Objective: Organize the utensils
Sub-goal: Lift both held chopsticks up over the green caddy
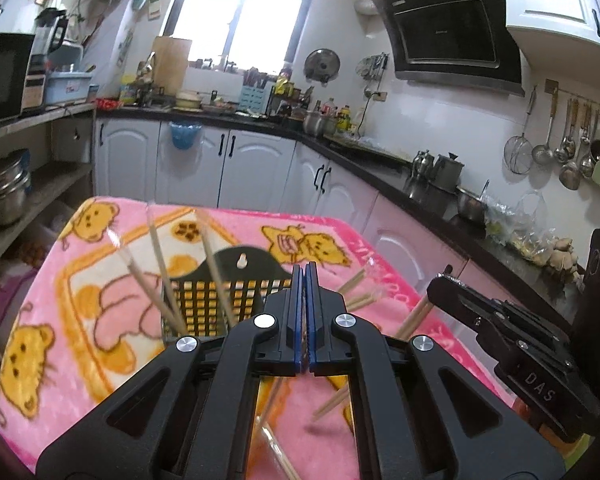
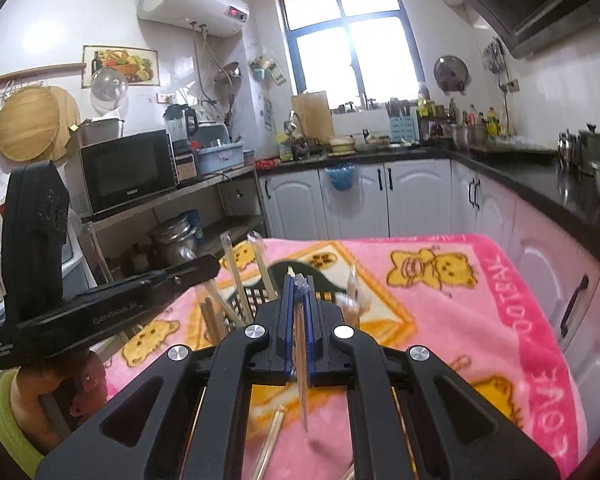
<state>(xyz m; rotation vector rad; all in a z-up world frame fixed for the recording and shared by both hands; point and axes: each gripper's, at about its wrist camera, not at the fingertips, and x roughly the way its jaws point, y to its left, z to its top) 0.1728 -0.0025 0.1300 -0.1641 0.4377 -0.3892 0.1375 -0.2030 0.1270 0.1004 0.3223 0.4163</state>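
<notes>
A black mesh utensil holder (image 1: 220, 292) stands on the pink cartoon blanket (image 1: 80, 320), with several wrapped chopsticks (image 1: 160, 264) leaning in it. My left gripper (image 1: 305, 276) is shut with nothing seen between its blue pads, just in front of the holder. More wrapped chopsticks (image 1: 356, 280) lie loose on the blanket to its right and under it. My right gripper (image 2: 299, 280) is shut on a pair of wrapped chopsticks (image 2: 300, 360), held over the blanket near the holder (image 2: 256, 296). The left gripper's body (image 2: 100, 312) shows at the left of the right wrist view.
The blanket-covered table (image 2: 520, 320) ends near white cabinets (image 1: 260, 168) under a black counter (image 1: 420, 184) crowded with pots. A shelf with a microwave (image 2: 128, 172) stands to the left. My right gripper's body (image 1: 520, 336) is at the right of the left wrist view.
</notes>
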